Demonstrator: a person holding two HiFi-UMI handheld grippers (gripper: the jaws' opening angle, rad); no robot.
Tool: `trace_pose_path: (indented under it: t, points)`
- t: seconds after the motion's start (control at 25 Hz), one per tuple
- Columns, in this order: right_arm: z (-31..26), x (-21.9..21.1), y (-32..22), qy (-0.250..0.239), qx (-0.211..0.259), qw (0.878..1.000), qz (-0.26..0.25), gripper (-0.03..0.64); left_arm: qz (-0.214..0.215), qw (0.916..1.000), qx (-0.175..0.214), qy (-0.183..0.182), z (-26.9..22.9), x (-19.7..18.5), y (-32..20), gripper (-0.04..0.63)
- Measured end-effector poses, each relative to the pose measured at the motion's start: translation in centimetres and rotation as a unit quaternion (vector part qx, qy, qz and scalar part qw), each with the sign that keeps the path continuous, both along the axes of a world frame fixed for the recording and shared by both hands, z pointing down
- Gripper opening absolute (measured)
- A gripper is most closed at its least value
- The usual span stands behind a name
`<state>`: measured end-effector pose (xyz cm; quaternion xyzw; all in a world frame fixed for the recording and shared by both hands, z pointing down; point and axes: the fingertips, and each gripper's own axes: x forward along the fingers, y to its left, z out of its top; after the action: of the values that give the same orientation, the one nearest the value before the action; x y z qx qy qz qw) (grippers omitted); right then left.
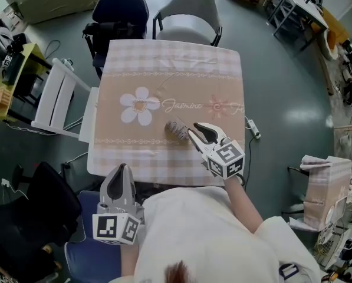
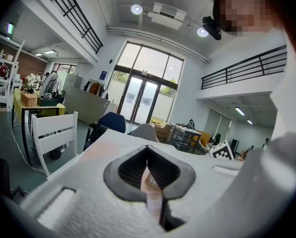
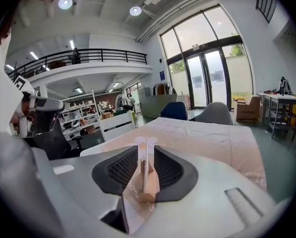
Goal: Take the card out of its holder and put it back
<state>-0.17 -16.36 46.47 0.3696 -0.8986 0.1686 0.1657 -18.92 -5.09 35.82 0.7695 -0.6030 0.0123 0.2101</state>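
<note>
A small wooden card holder [image 1: 176, 129] stands on the beige flowered tablecloth [image 1: 164, 69], right of the white flower print. In the right gripper view the white card [image 3: 147, 155] stands upright in the holder [image 3: 144, 188], in the narrow gap between the jaw tips. My right gripper [image 1: 191, 134] [image 3: 147, 145] points up-left at the holder, open, its pads not pressing the card. My left gripper [image 1: 121, 168] [image 2: 148, 150] hangs at the table's front edge, well short of the holder, tips together and nothing in it.
A dark blue chair [image 1: 119, 10] and a grey chair [image 1: 190, 13] stand at the table's far side. A white slatted chair [image 1: 55, 96] is at the left edge. A cable with a plug strip [image 1: 252, 128] lies on the floor to the right.
</note>
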Motion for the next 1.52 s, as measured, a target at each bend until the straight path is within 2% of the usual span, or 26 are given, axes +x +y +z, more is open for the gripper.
trace_pose_path:
  t: [0.2, 0.52, 0.68, 0.96, 1.52]
  points:
    - [2.4, -1.4, -0.6, 0.016, -0.022, 1.000, -0.016, 0.104, -0.006, 1.0000, -0.001, 0.001, 0.0, -0.7, -0.1, 0.000]
    - [4.8, -3.1, -1.0, 0.012, -0.053, 0.998, -0.020, 0.096, -0.021, 0.9998, 0.006, -0.005, -0.5, -2.1, -0.5, 0.000]
    - [4.9, -2.9, -1.1, 0.014, -0.041, 0.999, -0.013, 0.023, -0.021, 0.9998, 0.005, -0.003, -0.5, -2.2, -0.3, 0.000]
    - [4.7, -2.9, -1.1, 0.019, -0.040, 0.999, -0.009, 0.020, -0.017, 0.9998, 0.005, 0.001, -0.5, -2.1, -0.4, 0.000]
    - [1.5, -2.4, -1.0, 0.009, -0.009, 1.000, 0.003, 0.018, -0.015, 0.9999, 0.007, 0.004, -0.5, -1.9, 0.2, 0.000]
